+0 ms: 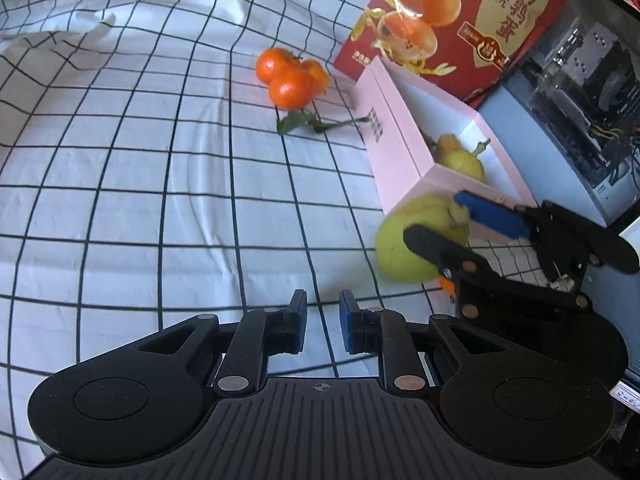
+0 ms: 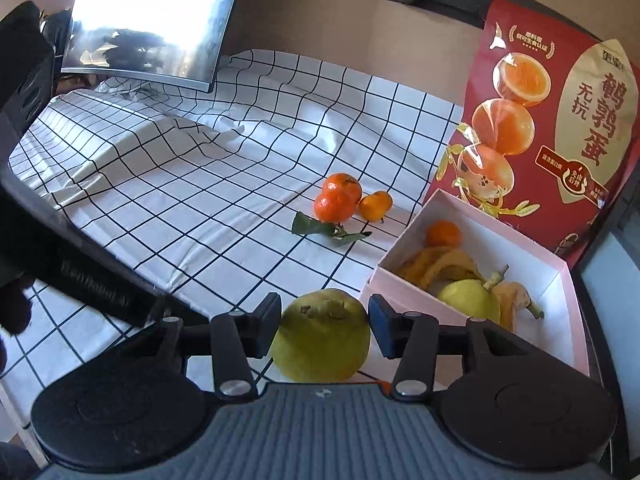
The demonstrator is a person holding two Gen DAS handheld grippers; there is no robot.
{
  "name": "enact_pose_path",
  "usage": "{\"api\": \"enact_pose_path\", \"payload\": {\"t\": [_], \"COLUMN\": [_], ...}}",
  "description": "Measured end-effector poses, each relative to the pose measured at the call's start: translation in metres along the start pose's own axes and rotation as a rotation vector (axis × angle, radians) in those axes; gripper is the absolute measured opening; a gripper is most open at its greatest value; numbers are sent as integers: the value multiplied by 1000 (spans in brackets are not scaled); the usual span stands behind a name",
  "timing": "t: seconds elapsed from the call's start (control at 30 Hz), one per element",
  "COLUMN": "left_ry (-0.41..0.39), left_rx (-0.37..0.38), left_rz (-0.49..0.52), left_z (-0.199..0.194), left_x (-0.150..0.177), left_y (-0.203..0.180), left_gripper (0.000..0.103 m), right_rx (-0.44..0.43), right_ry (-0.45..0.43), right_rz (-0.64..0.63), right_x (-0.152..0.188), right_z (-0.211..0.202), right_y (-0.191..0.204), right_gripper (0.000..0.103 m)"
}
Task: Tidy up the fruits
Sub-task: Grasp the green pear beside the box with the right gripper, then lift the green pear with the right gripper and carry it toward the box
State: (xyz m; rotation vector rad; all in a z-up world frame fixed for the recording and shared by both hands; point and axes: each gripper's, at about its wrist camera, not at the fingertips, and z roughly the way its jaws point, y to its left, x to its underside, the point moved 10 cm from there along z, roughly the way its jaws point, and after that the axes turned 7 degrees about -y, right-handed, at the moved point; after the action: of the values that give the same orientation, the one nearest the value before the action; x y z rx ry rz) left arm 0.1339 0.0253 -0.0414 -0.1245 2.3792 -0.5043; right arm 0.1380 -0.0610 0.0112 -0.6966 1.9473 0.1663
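Note:
A large green pear (image 2: 320,344) lies on the checked cloth just in front of the pink box (image 2: 402,294). My right gripper (image 2: 324,312) is shut on it, a pad against each side. In the left wrist view the same pear (image 1: 400,256) sits between the right gripper's (image 1: 436,216) fingers, beside the pink box (image 1: 396,152). The box holds a smaller pear (image 2: 470,300), bananas (image 2: 436,264) and a tangerine (image 2: 443,233). Three tangerines (image 2: 338,200) with loose leaves (image 2: 316,226) rest on the cloth farther back. My left gripper (image 1: 322,320) is shut, holds nothing, and hovers over bare cloth left of the pear.
A red snack bag (image 2: 560,120) leans behind the box. A monitor (image 2: 152,28) stands at the far left of the cloth, which is bunched in folds there. A computer case (image 1: 580,100) is at the right. The left gripper's dark body (image 2: 92,276) crosses the near left.

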Motion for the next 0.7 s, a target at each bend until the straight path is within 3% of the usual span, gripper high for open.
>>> {"api": "enact_pose_path", "payload": {"t": [0.43, 0.53, 0.6, 0.7], "left_ry": [6, 6, 7, 7], "left_rx": [-12, -12, -16, -20], "left_rz": [-7, -8, -12, -18], "left_z": [-4, -4, -5, -7], "left_x": [1, 1, 1, 2], "left_y": [5, 5, 6, 9], "left_gripper": [20, 20, 20, 20], "right_rx": [6, -8, -21, -25], "right_ry": [-44, -42, -34, -21], "right_rz": [-5, -19, -32, -34], "right_x": [-14, -17, -17, -16], "right_z": [-2, 1, 4, 7], "right_y": [-2, 0, 3, 5], "right_gripper": [46, 38, 27, 25]}}
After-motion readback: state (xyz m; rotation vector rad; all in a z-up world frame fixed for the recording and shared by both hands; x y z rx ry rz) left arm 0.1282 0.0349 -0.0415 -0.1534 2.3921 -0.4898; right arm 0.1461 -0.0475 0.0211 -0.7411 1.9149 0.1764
